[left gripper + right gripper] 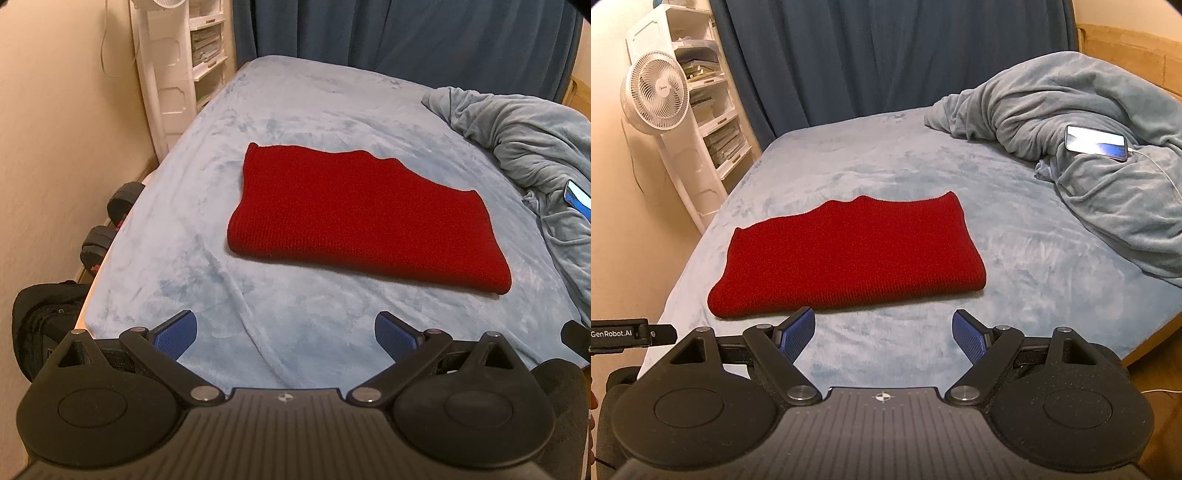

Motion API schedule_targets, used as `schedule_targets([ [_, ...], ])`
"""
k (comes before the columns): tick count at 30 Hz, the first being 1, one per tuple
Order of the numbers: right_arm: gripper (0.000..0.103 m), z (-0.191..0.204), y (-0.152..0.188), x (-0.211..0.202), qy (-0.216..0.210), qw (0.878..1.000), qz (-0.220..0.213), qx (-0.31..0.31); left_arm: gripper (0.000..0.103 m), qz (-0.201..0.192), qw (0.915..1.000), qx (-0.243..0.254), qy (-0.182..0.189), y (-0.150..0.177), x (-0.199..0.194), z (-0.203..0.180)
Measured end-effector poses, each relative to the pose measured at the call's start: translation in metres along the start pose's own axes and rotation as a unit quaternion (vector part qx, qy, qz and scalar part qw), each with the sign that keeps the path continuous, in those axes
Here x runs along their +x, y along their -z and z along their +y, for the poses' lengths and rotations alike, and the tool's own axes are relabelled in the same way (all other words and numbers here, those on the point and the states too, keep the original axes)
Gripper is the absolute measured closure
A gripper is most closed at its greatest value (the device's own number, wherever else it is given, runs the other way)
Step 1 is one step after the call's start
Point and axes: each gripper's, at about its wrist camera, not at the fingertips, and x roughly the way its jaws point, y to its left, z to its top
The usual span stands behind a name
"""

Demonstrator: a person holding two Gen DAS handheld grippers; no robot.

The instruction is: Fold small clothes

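At the bottom of the left wrist view the left gripper [286, 334] is seen with its two blue-padded fingers [177, 332] spread wide apart, nothing between them but the pale blue bed cover [184, 229]. In the right wrist view the right gripper [884, 334] is likewise held with its jaws parted, and only bed cover is seen in the gap. The tip of its left finger lies just below the near edge of the red knitted garment [846, 254] in the frame; contact cannot be told. A black bar marked with white lettering [628, 334] is visible at the lower left edge of that view.

Beyond the grippers, the red knitted garment [354, 218] is laid flat in a folded rectangle on the bed cover, at the centre of the left view and left of centre in the right view. Its near edge is a thick rounded fold and its far edge is wavy.

Further back, at the right of both frames, a crumpled grey-blue blanket [1089, 155] is heaped on the bed, and a phone [1097, 142] with a lit screen is rested on it, a white cable attached. At the left edge of the left view, dumbbells [110, 221] and a black bag [44, 321] are seen beside the bed. At the back, a white fan [659, 92], white shelves [713, 107] and a dark blue curtain [886, 55] are seen against the wall.
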Motion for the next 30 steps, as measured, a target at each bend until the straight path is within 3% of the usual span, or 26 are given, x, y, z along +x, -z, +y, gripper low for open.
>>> schedule_targets([
  [19,0.014,-0.01,-0.009,0.04,0.01,0.998,0.042,0.034,0.0,0.025,0.9996,0.008,-0.014,-0.02,0.038,-0.005],
  [30,0.008,-0.029,-0.027,0.082,0.049,0.995,0.042,0.073,0.0,0.014,0.9995,0.002,-0.029,-0.055,0.068,-0.003],
])
